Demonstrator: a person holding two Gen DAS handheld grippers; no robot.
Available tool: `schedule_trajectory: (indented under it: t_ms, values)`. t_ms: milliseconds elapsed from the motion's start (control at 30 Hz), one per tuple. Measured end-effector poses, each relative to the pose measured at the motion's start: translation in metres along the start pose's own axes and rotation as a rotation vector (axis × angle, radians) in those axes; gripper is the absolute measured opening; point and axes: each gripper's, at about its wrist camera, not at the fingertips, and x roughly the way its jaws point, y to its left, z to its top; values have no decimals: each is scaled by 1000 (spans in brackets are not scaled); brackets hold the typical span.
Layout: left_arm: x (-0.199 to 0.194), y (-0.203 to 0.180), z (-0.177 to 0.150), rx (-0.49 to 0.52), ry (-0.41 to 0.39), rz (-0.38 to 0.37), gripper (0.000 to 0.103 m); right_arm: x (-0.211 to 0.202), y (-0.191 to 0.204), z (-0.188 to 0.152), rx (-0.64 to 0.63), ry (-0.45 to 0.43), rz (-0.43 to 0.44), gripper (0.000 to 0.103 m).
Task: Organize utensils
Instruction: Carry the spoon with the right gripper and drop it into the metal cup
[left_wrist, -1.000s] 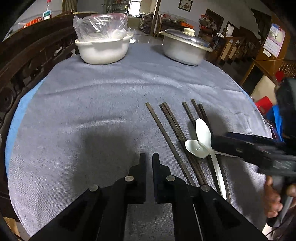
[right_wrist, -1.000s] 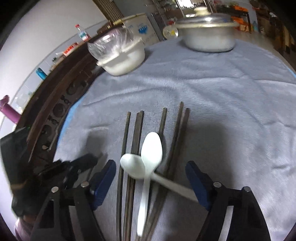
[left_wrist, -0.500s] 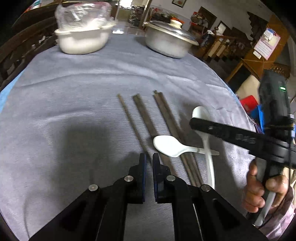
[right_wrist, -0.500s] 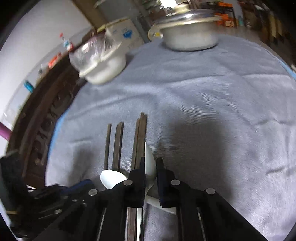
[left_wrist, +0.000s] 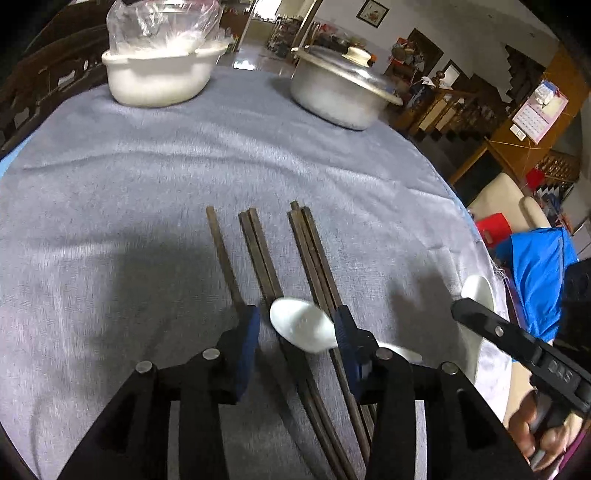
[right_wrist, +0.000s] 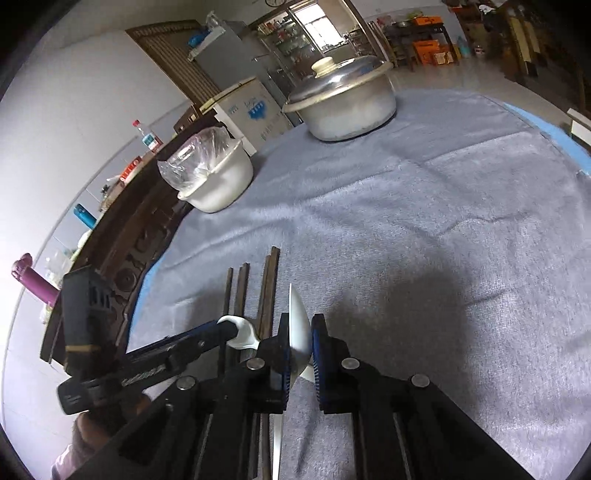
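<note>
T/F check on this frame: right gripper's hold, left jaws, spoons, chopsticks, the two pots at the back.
1. The right gripper is shut on a white spoon. True.
2. The left gripper is clamped on the chopsticks. False: its jaws are opening, with the second white spoon between them, not pressed.
3. The metal pot has its lid on. True.
4. The white bowl is uncovered. False: clear plastic covers it.
5. The chopsticks stand in a holder. False: they lie flat on the grey cloth.
</note>
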Motion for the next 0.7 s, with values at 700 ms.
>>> schedule_trajectory:
  t_ms: [700]
  values:
    - [-122, -33, -7, 94, -274, 55, 5, -99, 46, -34, -47, -307, 88, 11]
